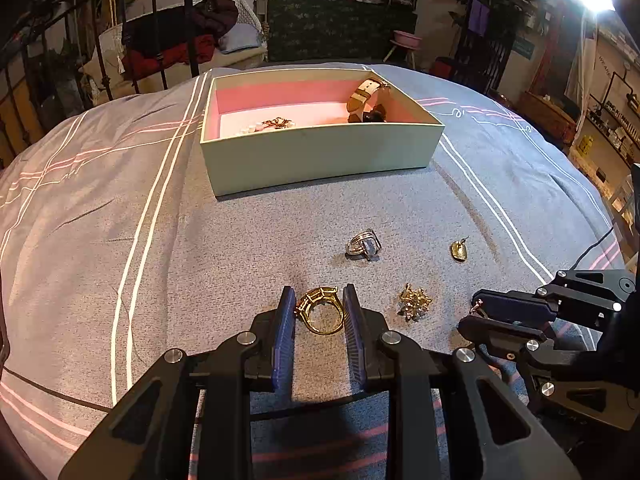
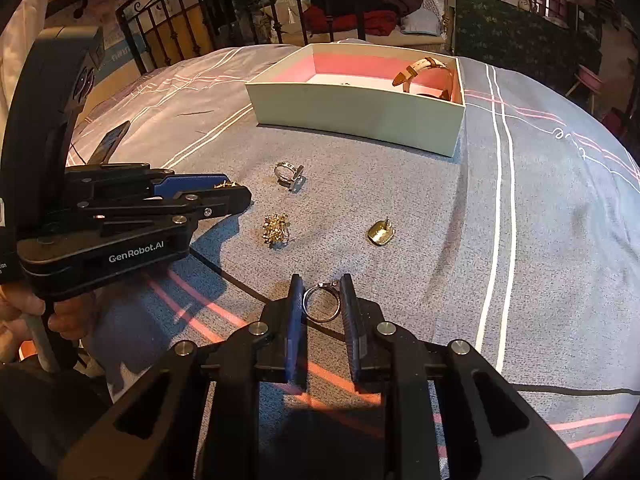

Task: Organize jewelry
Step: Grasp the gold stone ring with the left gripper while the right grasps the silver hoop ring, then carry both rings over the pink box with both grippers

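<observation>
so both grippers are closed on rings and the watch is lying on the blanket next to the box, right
Not quite. The left gripper is closed on a gold ring and the right gripper on a silver ring, but the watch is inside the box, against its far right corner, not on the blanket. The left wrist view shows it.

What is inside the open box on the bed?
Inside the box lie a watch with a pale strap at the right and pearl-and-gold jewelry at the left. The near wall hides the floor's front part.
</observation>
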Demonstrator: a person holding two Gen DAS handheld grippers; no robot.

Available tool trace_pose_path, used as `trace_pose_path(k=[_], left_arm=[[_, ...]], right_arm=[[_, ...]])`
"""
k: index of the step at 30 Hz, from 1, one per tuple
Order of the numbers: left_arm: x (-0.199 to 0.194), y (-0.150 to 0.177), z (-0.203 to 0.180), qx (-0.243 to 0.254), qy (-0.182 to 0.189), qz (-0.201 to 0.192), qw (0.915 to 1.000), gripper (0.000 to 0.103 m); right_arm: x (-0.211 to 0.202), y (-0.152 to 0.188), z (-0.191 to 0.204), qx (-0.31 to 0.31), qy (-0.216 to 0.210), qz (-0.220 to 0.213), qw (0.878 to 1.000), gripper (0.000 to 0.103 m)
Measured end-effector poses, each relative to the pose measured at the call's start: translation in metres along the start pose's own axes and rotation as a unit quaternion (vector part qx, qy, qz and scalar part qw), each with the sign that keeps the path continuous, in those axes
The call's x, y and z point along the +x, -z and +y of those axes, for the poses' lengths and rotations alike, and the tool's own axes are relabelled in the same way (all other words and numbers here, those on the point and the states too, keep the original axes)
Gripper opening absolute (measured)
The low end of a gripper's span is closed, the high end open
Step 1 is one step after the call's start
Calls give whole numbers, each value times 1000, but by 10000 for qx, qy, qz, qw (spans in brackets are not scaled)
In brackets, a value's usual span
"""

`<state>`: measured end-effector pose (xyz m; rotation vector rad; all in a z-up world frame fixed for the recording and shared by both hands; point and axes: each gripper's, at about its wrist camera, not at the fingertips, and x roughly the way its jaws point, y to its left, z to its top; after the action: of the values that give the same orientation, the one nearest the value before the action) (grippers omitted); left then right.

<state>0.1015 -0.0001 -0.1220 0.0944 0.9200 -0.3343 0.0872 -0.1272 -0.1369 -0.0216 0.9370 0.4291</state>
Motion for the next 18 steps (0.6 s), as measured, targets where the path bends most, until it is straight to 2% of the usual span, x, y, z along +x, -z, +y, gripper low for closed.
trace_pose_path(k=[18], left_arm=[[0,-1,3,-112,16,50,9999,24]], right_arm=[[-4,-2,-2,208,-77,-65,9997,20]])
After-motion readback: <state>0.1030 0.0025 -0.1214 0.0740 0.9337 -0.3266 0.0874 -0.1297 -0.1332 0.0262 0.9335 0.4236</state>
